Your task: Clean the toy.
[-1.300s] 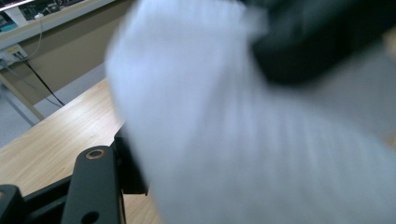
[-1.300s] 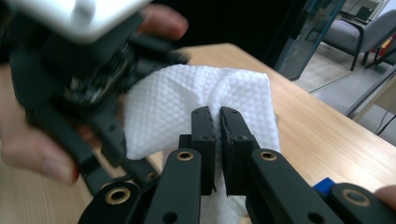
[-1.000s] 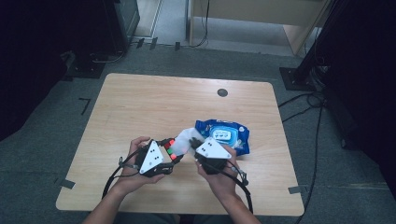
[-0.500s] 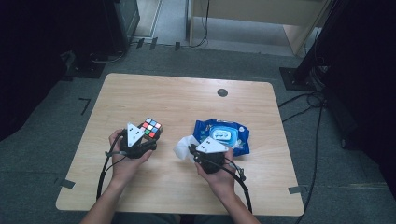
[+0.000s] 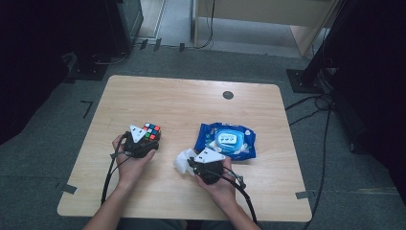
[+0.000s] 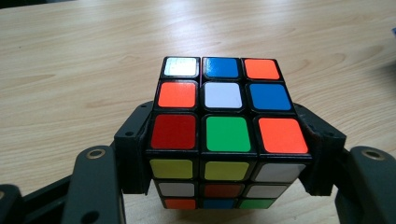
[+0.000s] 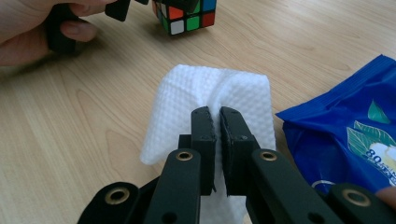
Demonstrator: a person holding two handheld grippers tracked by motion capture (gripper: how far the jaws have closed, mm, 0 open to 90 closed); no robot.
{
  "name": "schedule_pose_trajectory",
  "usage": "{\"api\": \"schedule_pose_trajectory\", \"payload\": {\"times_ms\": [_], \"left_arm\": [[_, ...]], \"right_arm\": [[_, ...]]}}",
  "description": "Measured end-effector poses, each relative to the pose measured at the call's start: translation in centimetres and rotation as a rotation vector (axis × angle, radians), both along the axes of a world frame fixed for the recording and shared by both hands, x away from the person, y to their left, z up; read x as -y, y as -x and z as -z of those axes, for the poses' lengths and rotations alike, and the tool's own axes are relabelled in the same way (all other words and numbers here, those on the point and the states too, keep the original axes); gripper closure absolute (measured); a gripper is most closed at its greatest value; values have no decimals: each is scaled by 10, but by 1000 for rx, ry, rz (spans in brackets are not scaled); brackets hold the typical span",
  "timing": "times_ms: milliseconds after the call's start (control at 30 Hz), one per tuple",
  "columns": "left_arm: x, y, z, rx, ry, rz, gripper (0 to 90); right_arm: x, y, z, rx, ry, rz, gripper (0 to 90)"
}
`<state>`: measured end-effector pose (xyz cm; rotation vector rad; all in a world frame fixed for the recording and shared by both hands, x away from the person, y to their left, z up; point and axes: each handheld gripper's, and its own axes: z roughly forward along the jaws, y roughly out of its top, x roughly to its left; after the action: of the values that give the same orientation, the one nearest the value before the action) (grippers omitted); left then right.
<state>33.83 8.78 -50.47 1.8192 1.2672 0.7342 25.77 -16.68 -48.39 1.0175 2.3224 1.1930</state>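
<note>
The left gripper (image 5: 144,140) was clamped on a puzzle cube (image 6: 223,125), its jaws pressing the cube's two opposite side faces. The cube sat low over the table (image 5: 191,103), left of centre, near the front edge. It looked rigid and light, with smooth plastic faces liable to slip; the flat side faces, as gripped, seemed the soundest hold, though loose layers might twist under an off-centre squeeze.

Just right of centre, the right gripper (image 7: 215,114) was pinched nearly closed on a fold of a white wipe (image 7: 187,98), which drooped onto the wood. The wipe appeared soft, limp and probably damp, best taken by a bunched fold.

Further right, close beside it, lay a blue wipe pack (image 5: 226,140). Open tabletop lay behind both grippers; the front edge was near.
</note>
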Motion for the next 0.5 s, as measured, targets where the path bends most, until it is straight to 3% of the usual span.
{"api": "schedule_pose_trajectory", "payload": {"times_ms": [333, 500], "left_arm": [[2, 1, 8, -2, -25, -3, 341], [0, 0, 8, -7, -10, 7, 341]], "right_arm": [[-4, -3, 7, -12, 9, -12, 861], [-5, -4, 10, -25, 19, -23, 861]]}}
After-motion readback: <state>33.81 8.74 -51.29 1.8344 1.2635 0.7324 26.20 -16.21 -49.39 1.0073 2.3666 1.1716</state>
